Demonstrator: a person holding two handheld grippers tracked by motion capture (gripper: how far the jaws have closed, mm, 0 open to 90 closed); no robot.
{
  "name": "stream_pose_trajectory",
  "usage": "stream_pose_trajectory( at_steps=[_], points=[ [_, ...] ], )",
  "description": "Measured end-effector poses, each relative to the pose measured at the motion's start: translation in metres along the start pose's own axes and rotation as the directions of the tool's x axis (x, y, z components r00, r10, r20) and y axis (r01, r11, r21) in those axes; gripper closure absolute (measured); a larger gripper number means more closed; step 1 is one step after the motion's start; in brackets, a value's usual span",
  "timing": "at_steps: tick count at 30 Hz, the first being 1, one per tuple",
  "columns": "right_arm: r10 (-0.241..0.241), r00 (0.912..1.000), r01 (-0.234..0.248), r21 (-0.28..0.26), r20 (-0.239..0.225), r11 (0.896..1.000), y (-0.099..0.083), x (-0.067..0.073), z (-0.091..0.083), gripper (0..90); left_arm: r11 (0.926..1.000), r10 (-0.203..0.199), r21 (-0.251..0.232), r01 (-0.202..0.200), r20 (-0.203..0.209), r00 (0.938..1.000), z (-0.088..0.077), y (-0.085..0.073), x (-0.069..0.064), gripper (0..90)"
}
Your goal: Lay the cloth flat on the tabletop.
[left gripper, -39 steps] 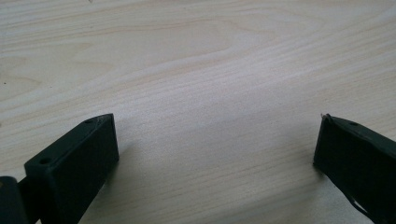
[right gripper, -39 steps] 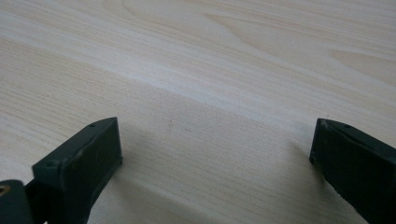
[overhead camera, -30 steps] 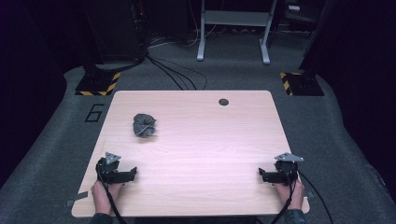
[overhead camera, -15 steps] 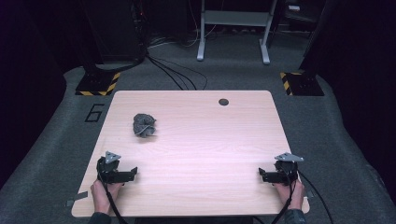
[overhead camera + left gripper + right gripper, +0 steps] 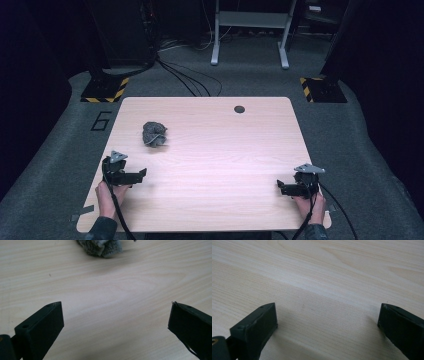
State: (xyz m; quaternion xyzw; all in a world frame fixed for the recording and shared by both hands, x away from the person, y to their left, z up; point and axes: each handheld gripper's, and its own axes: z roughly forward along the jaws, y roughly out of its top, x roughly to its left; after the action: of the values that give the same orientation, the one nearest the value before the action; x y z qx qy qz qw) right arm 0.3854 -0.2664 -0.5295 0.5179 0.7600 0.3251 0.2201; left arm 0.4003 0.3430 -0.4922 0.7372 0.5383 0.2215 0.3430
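Progress: nothing is in hand yet; by the look of it your work on the grey cloth [image 5: 154,134] has not begun, and every step of handling it is left.
Cloth position: it lies bunched on the left half of the worktop [image 5: 215,165], ahead of your left gripper [image 5: 142,173] and well apart from your right gripper [image 5: 280,186]. In the left gripper view the cloth [image 5: 100,247] sits at the top edge, beyond the open span.
Left fingers: spread wide, with bare wood between them, touching nothing.
Right fingers: spread wide too, low over bare wood near the right front corner, holding nothing.
Cloth material: a soft, nubbly grey fabric, crumpled into a rounded lump with folds and a paler strip showing; you cannot tell its full shape while it is balled up.
Worktop surface: pale wood-grain laminate, smooth and flat, with rounded corners and a small dark round cable hole [image 5: 239,109] near the far edge.
Next need, as a judgement: your left gripper is nearer, so it would reach forward to the lump first.
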Motion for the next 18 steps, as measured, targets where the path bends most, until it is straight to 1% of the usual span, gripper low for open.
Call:
stream_pose_trajectory(
  at_steps=[2, 4, 5, 8, 10, 12, 13, 14, 15, 17, 18],
  points=[
    [0.0, 1.0, 0.0, 0.0, 0.0, 1.0, 0.0, 0.0, 0.0, 1.9, 1.0, 0.001, -0.006, -0.001, -0.004, 1.0, 0.0, 0.008, 0.003, 0.1],
    [0.0, 1.0, 0.0, 0.0, 0.0, 1.0, 0.0, 0.0, 0.0, 1.9, 0.9999, 0.005, -0.009, -0.005, -0.003, 1.0, 0.001, 0.011, 0.004, 0.1],
    [0.0, 1.0, 0.0, 0.0, 0.0, 1.0, 0.0, 0.0, 0.0, 1.9, 0.9999, -0.001, -0.013, 0.001, -0.002, 1.0, 0.001, 0.015, 0.006, 0.0],
    [0.0, 1.0, 0.0, 0.0, 0.0, 1.0, 0.0, 0.0, 0.0, 1.9, 1.0, 0.004, -0.004, -0.004, -0.002, 1.0, 0.002, 0.025, 0.009, 0.1],
    [0.0, 1.0, 0.0, 0.0, 0.0, 1.0, 0.0, 0.0, 0.0, 1.9, 0.9999, -0.001, -0.016, 0.001, -0.002, 1.0, 0.005, 0.03, 0.012, 0.1],
    [0.0, 1.0, 0.0, 0.0, 0.0, 1.0, 0.0, 0.0, 0.0, 1.9, 0.9999, -0.005, -0.015, 0.005, 0.002, 1.0, 0.007, 0.036, 0.014, 0.1],
    [0.0, 1.0, 0.0, 0.0, 0.0, 1.0, 0.0, 0.0, 0.0, 1.9, 1.0, -0.005, -0.005, 0.005, 0.011, 0.9999, 0.008, 0.039, 0.016, 0.1],
    [0.0, 1.0, 0.0, 0.0, 0.0, 1.0, 0.0, 0.0, 0.0, 1.9, 0.9999, -0.007, -0.012, 0.007, 0.006, 1.0, 0.01, 0.041, 0.016, 0.1],
    [0.0, 1.0, 0.0, 0.0, 0.0, 1.0, 0.0, 0.0, 0.0, 1.9, 0.9999, -0.007, -0.009, 0.007, 0.004, 1.0, 0.01, 0.043, 0.017, 0.1],
    [0.0, 1.0, 0.0, 0.0, 0.0, 1.0, 0.0, 0.0, 0.0, 1.9, 0.9998, -0.013, -0.012, 0.013, 0.011, 0.9999, 0.013, 0.048, 0.019, 0.0],
    [0.0, 1.0, 0.0, 0.0, 0.0, 1.0, 0.0, 0.0, 0.0, 1.9, 0.9999, -0.014, -0.003, 0.014, 0.017, 0.9998, 0.014, 0.051, 0.02, 0.1]
  ],
)
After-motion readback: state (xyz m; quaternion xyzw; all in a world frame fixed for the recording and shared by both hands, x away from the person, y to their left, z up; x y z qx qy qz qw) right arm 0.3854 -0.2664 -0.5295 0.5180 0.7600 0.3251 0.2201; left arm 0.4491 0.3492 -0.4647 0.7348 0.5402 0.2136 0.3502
